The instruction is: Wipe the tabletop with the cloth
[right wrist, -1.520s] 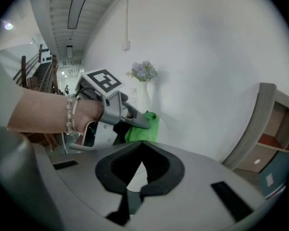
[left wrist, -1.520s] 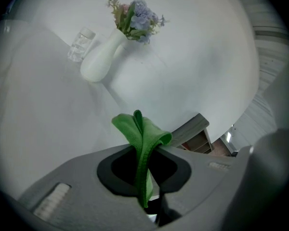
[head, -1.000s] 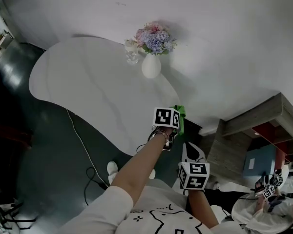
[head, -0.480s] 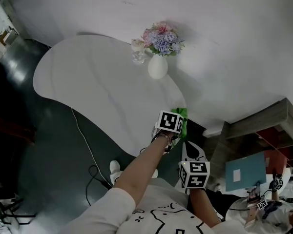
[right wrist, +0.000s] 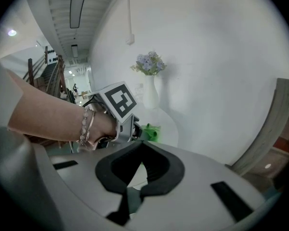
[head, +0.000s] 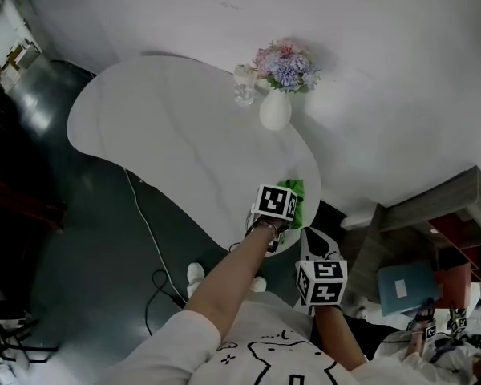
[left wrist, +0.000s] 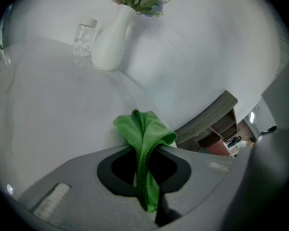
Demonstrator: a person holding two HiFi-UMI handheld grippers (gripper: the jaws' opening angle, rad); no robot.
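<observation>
A green cloth (left wrist: 145, 128) is pinched between the jaws of my left gripper (left wrist: 143, 154), which is shut on it. The cloth bunches up in front of the jaws over the white tabletop (left wrist: 53, 109). In the head view the left gripper (head: 282, 213) holds the cloth (head: 293, 197) at the near right edge of the table (head: 160, 135). My right gripper (head: 314, 245) hangs off the table, just nearer than the left one, jaws together and holding nothing. From the right gripper (right wrist: 141, 146) I see the cloth (right wrist: 151, 131) beyond the left hand.
A white vase (head: 274, 111) of flowers and a small glass (head: 243, 95) stand at the table's far edge by the wall. A cable (head: 144, 223) runs over the dark floor left of me. A wooden shelf unit (head: 433, 207) stands at the right.
The left gripper with the cloth has slid slightly left and nearer along the table's right end, relative to the vase. The right gripper has barely moved.
</observation>
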